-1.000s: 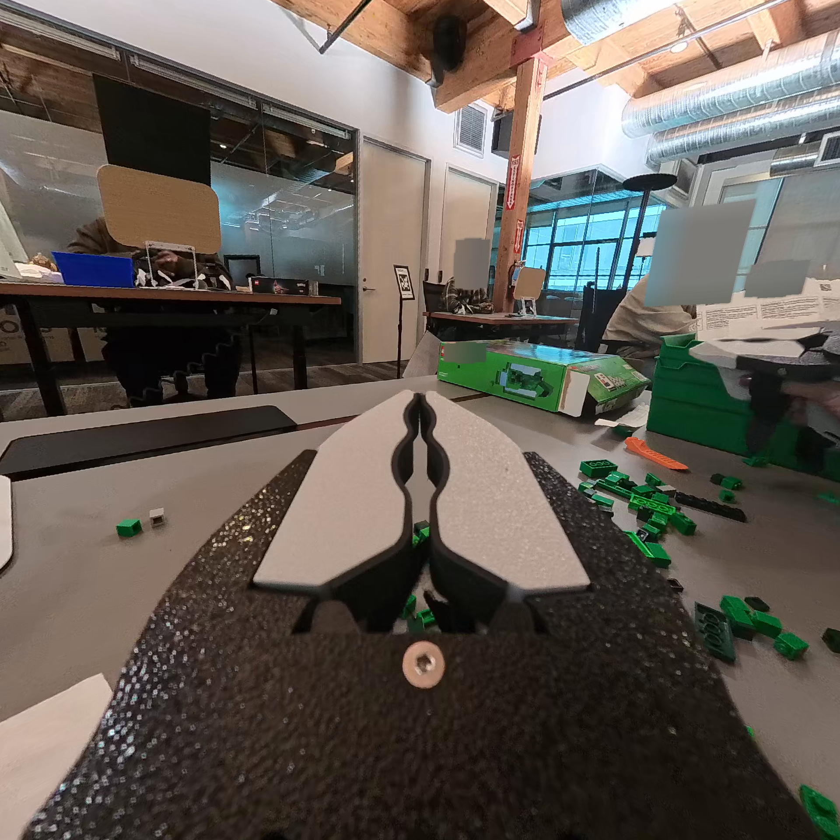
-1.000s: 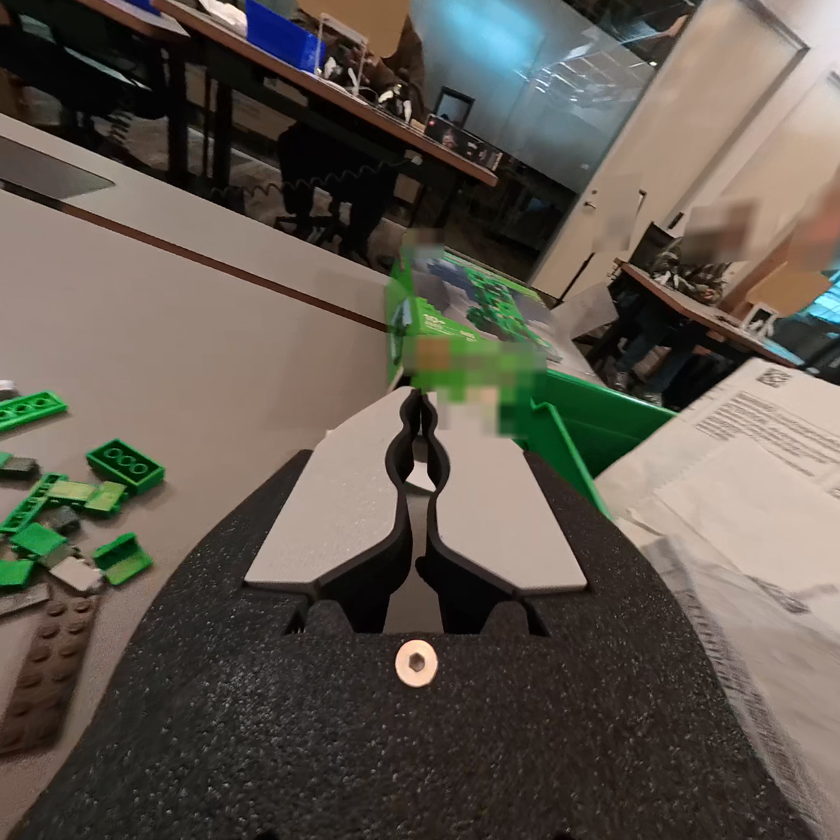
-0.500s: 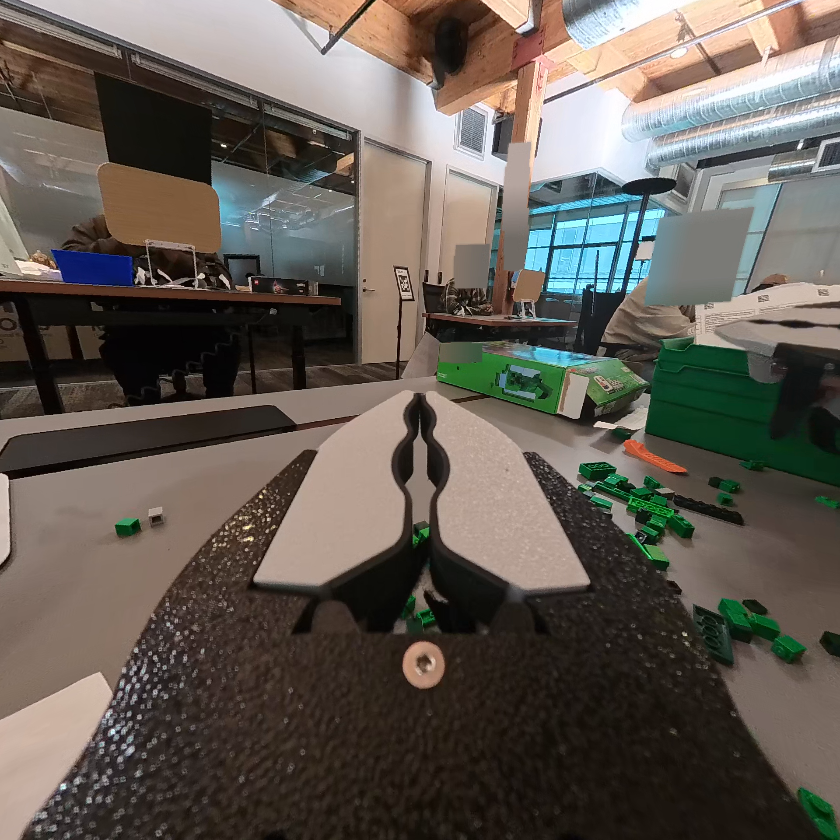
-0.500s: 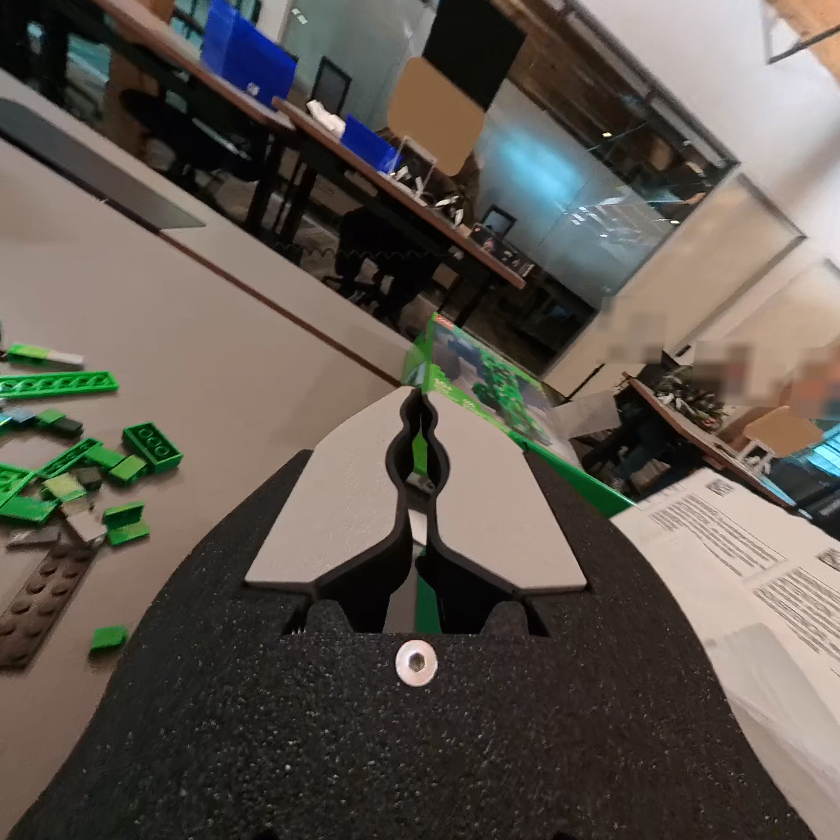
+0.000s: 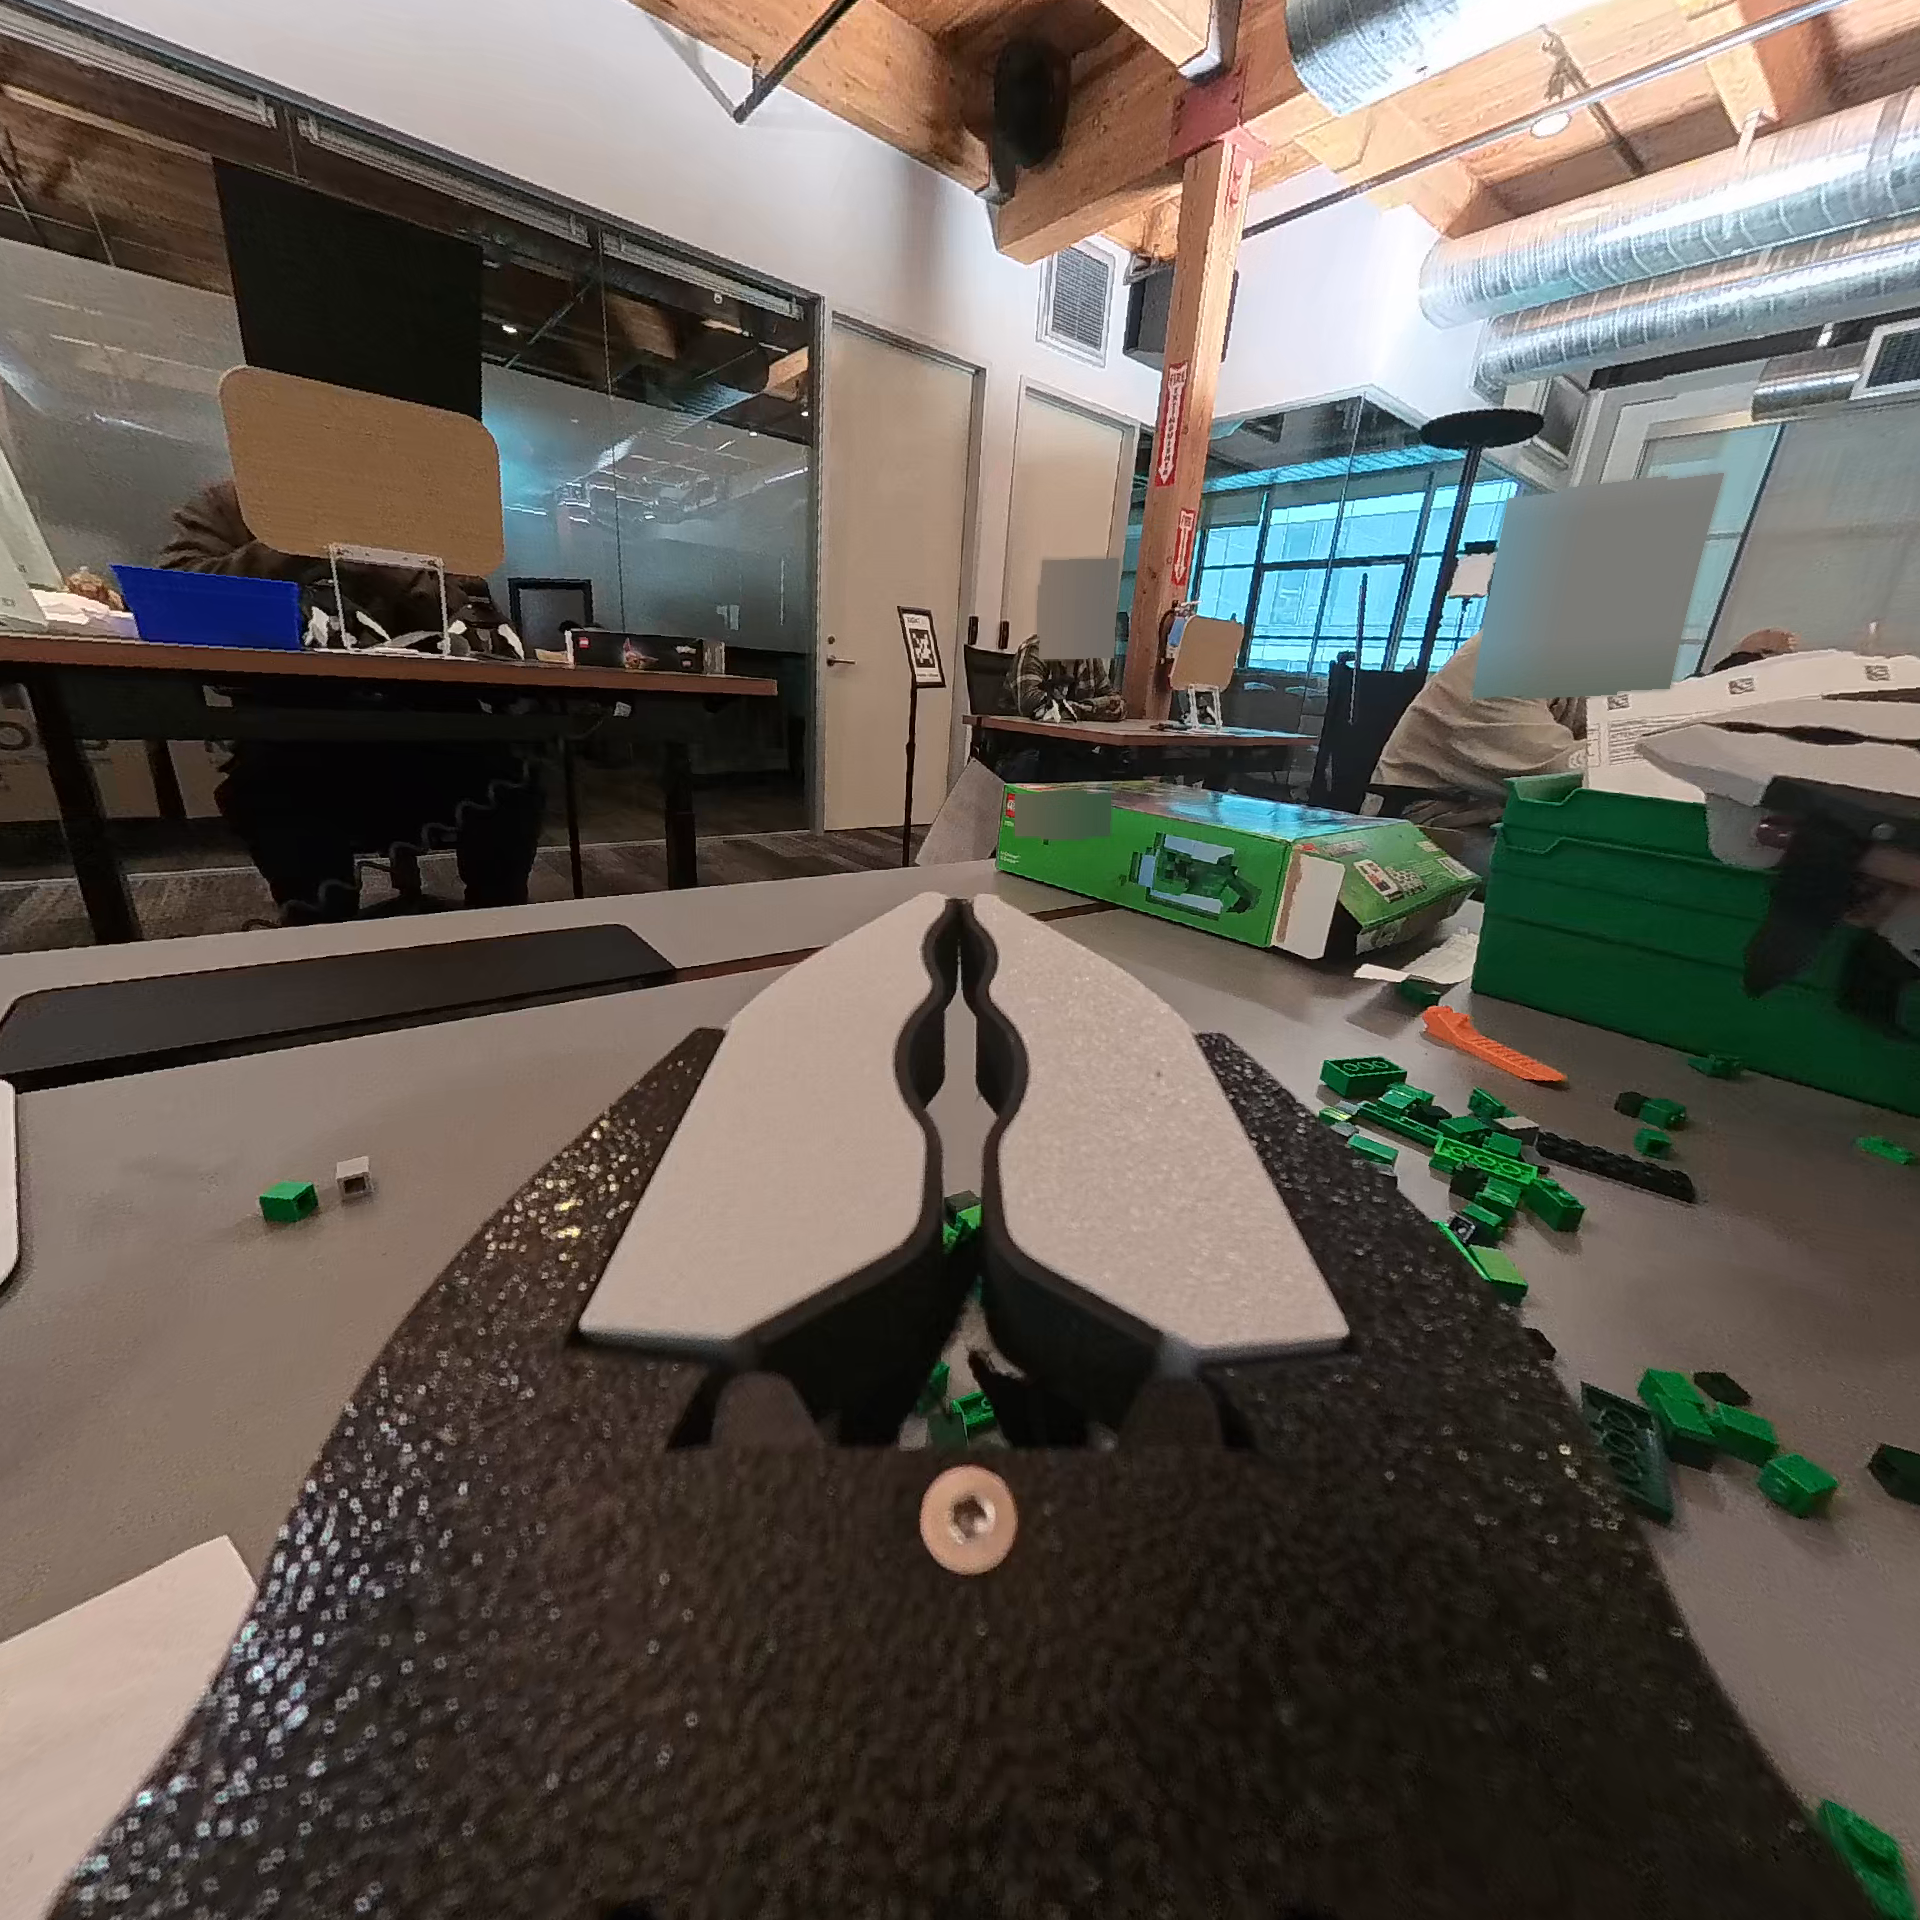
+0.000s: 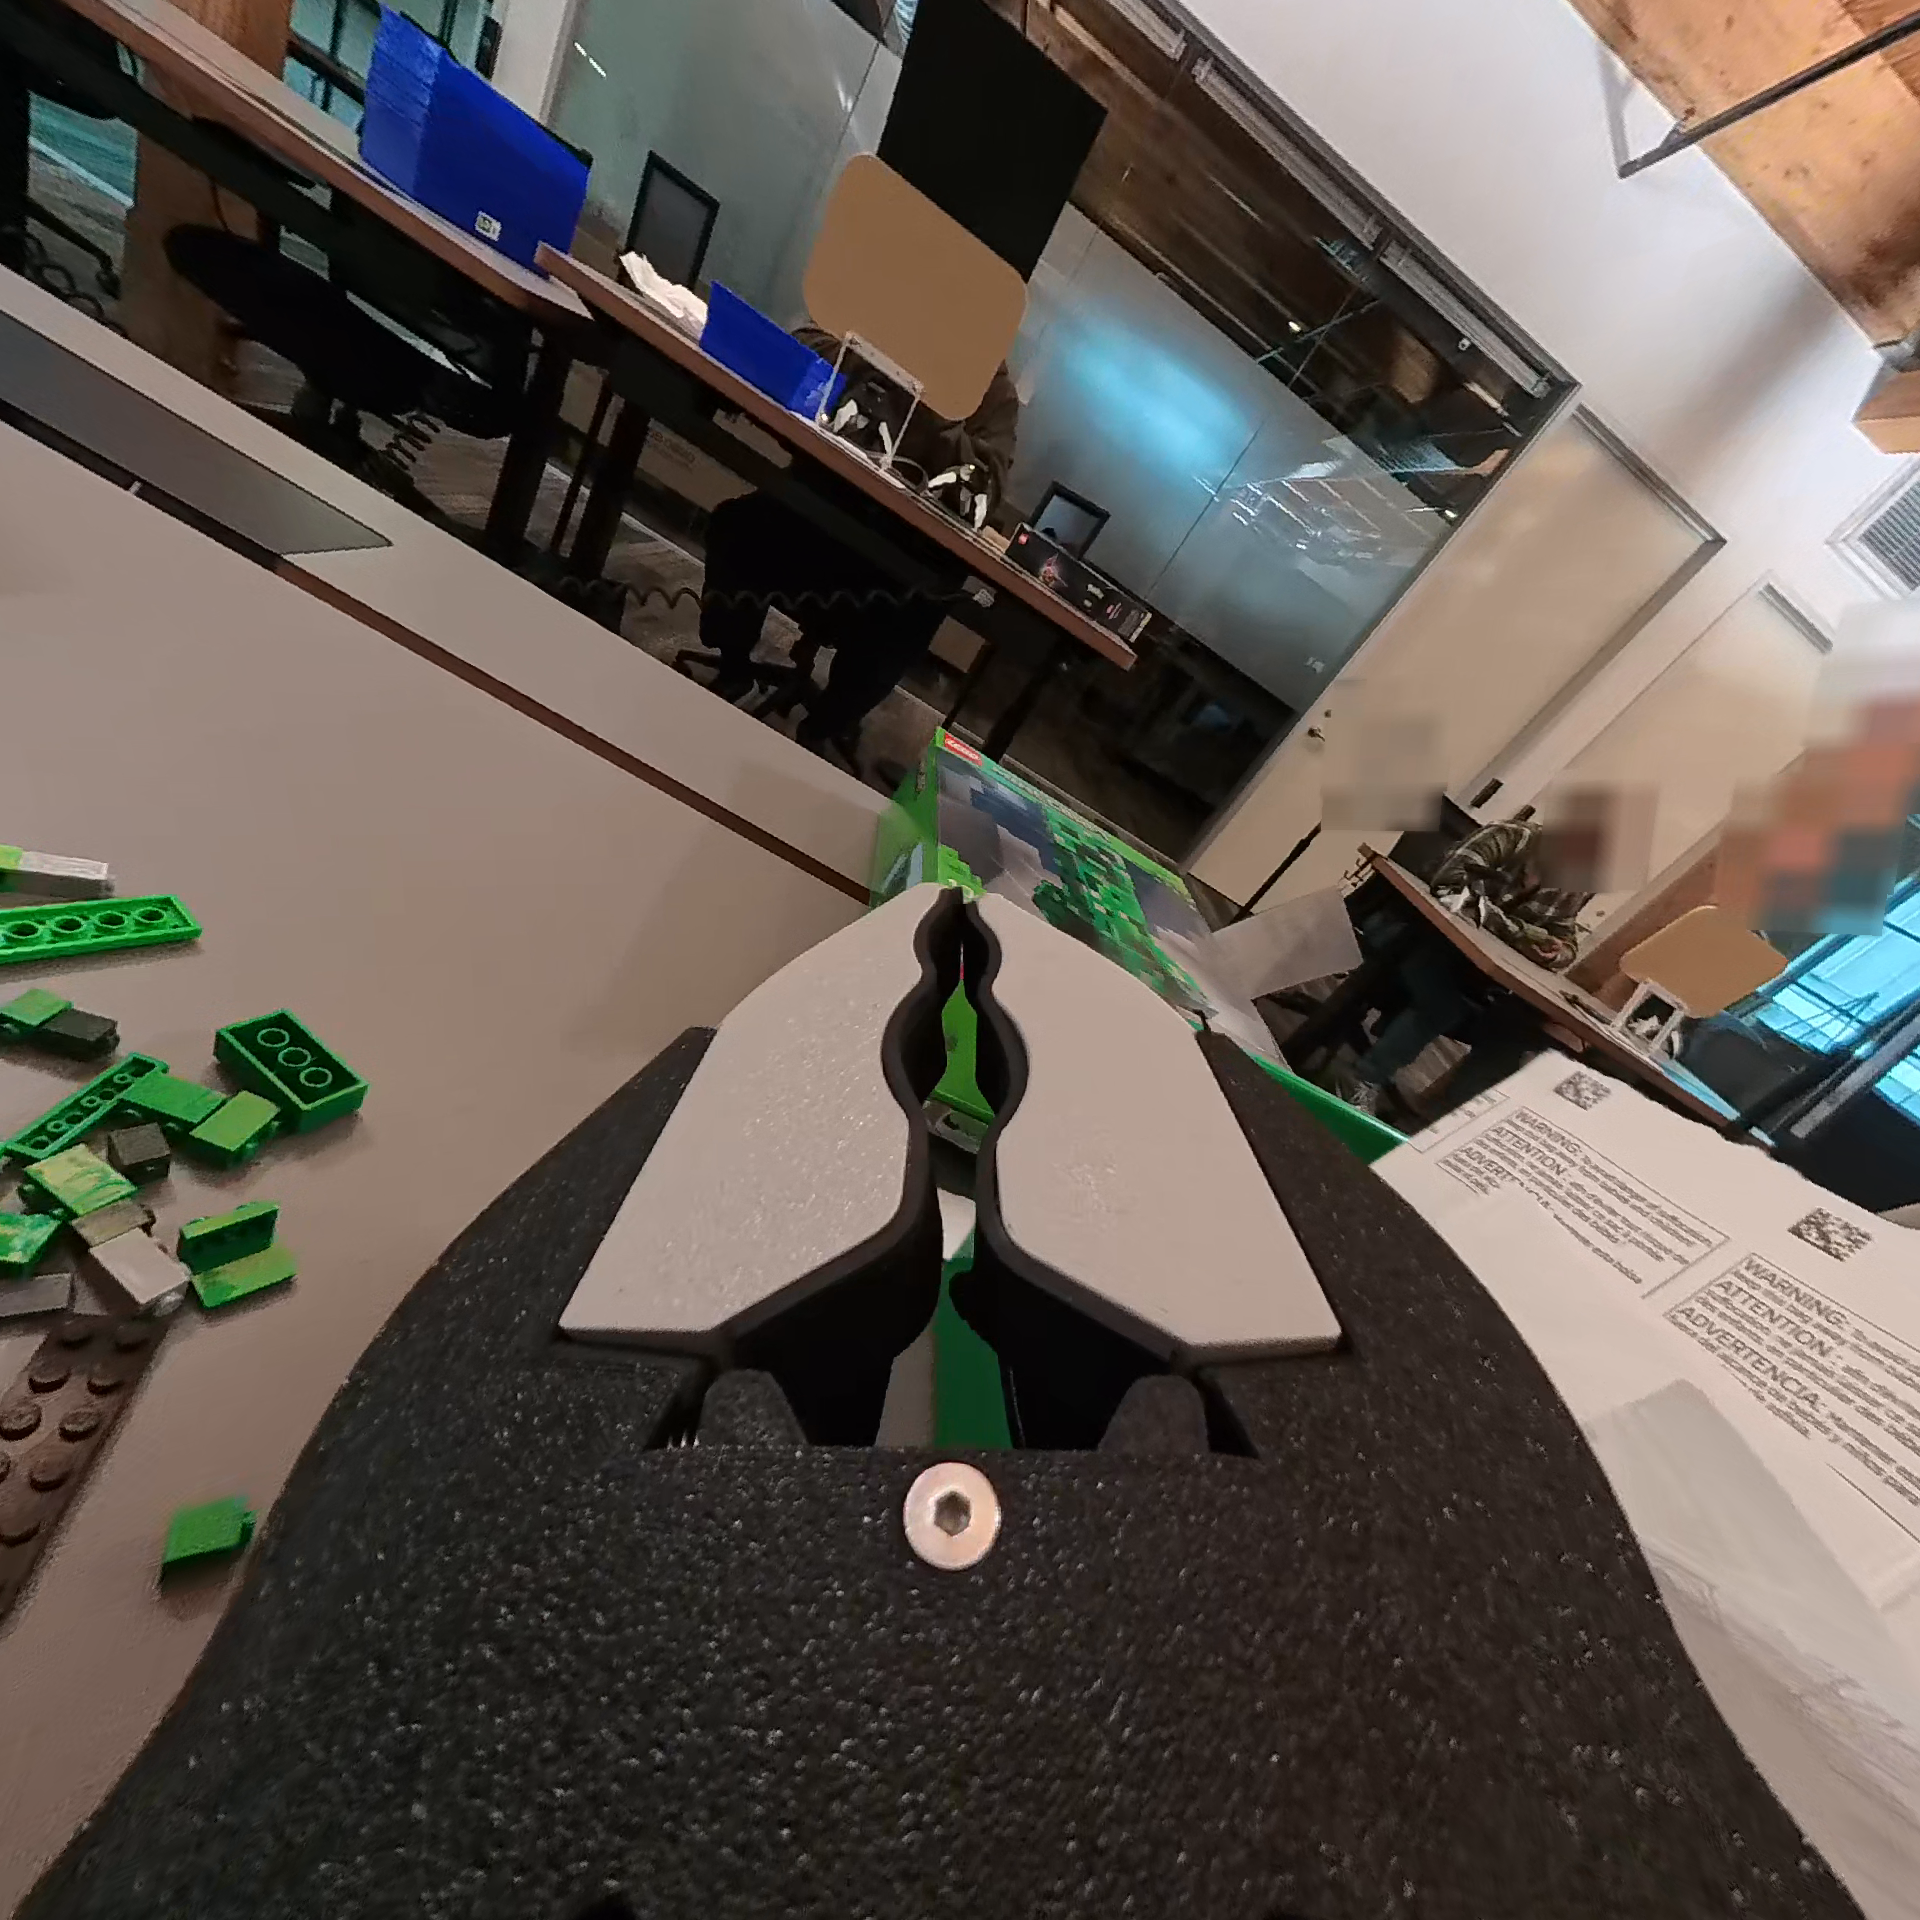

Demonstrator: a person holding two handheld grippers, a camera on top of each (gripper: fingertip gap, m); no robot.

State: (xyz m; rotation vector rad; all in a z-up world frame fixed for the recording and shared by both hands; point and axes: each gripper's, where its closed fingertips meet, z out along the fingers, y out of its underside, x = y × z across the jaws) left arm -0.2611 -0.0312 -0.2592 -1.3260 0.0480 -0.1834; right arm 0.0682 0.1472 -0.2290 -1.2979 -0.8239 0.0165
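Left wrist view: the left gripper (image 5: 961, 920) is seen low over the grey table (image 5: 312, 1299), its two grey fingers (image 5: 800, 1153) pressed together at the tips, nothing gripped between them.
Under the left gripper: a few small green bricks (image 5: 961, 1216) are glimpsed through the narrow gap between the fingers, lying on the table below.
Left of it: a small green cube (image 5: 288, 1201) and a small grey cube (image 5: 353, 1178) are set just beside each other, well apart from the rest.
Right of it: a scatter of green and dark bricks (image 5: 1475, 1153) is spread over the table, with an orange tool (image 5: 1491, 1045) beyond it, near a green bin (image 5: 1621, 935).
Far side: a green toy box (image 5: 1226, 868) is laid flat on the table.
Right gripper from afar: the right gripper (image 5: 1808, 753) is seen at the right edge, raised above the green bin.
Right wrist view: the right gripper (image 6: 961, 914) is tilted and held off the table, its fingertips closed on nothing.
Ahead of it: the green toy box (image 6: 1049, 842) and the green bin's rim (image 6: 1340, 1127) are seen past the tips.
Right side: white printed sheets (image 6: 1662, 1299) are lying over the bin.
Left side: green bricks (image 6: 291, 1070) and a long green plate (image 6: 94, 927) are resting on the table, well apart from the fingers.
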